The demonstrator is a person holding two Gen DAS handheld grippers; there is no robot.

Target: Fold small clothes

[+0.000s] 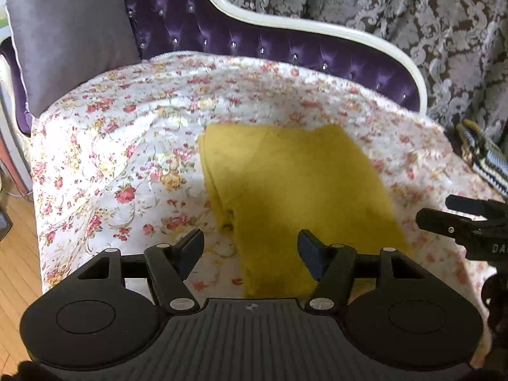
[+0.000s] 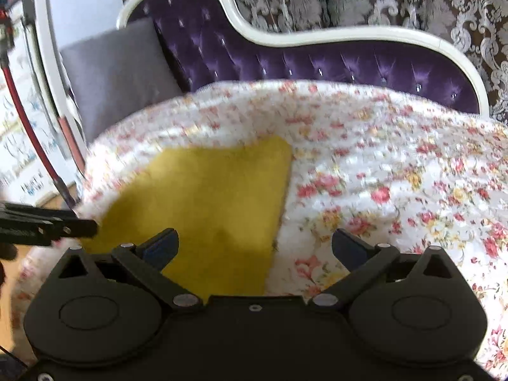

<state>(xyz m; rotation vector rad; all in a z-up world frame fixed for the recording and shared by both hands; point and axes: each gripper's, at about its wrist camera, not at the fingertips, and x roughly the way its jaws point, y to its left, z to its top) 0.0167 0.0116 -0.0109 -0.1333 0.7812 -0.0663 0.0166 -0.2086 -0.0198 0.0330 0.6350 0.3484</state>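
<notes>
I've got both claws up over the sofa, and the mustard-yellow folded cloth garment (image 1: 285, 190) is lying flat on the white quilted cover printed with red and yellow roses (image 1: 120, 146). In the left wrist view my left claw (image 1: 250, 247) has its jaws spread, nothing pinched between them; the garment's near end runs down between the fingers toward six o'clock, and it looks to lie on the cover below rather than touch the pads, with the right finger (image 1: 312, 254) over its edge. The garment fills the middle of that view and reaches up to about twelve o'clock, with a fold line down its left side. At three o'clock I see my right claw (image 1: 457, 222) poking in from the edge, just beside the garment's right border. In the right wrist view that claw is spread about as wide as it goes, empty, and the picture is smeared by motion. Here the garment sits at nine to ten o'clock from centre, its right edge running straight down between the fingers, the left finger (image 2: 162, 247) above the yellow cloth and the other above the flowered cover. The left claw's tip enters at nine o'clock. Behind the cover, at twelve, the purple tufted velvet backrest with its white curved frame (image 1: 222, 22), a grey square cushion (image 1: 70, 38) at ten o'clock, and a brown curtain with silver damask pattern (image 1: 412, 16) beyond.
</notes>
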